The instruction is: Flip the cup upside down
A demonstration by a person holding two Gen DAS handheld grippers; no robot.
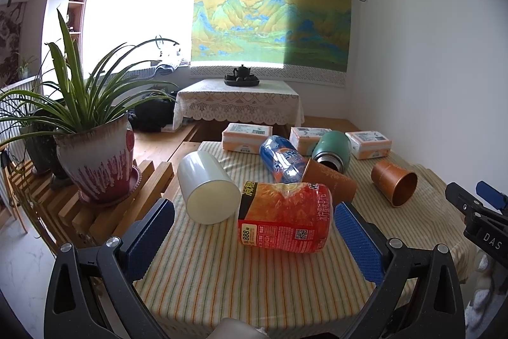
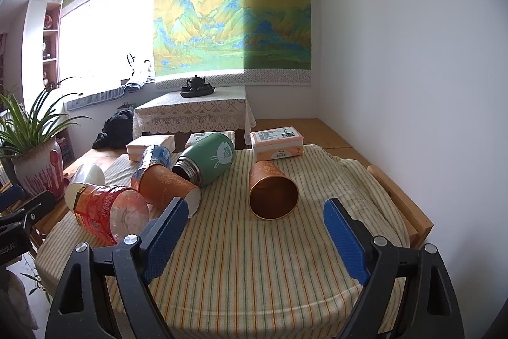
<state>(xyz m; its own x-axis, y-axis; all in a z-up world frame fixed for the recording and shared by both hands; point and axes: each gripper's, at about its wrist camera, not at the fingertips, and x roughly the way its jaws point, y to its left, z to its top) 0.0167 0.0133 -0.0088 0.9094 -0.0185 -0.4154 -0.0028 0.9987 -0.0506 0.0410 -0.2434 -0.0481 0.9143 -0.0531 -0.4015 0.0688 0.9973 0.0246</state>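
My right tongs (image 2: 254, 239) gape wide w/ the toppled orange cup (image 2: 273, 194) just ahead, mouth toward me; left tongs (image 1: 254, 239) wide, empty, facing the red bottle (image 1: 284, 216).

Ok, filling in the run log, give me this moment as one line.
left hand-held gripper: open, empty | right hand-held gripper: open, empty | orange cup: on its side, untouched | step: pre-grasp

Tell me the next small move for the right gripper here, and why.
Probably ease the right gripper forward and down toward the lone orange cup. Its jaws are open and empty, and that cup lies on its side straight ahead on the striped cloth, mouth facing the camera, apart from the other items. The left gripper is also open, facing a red bottle.
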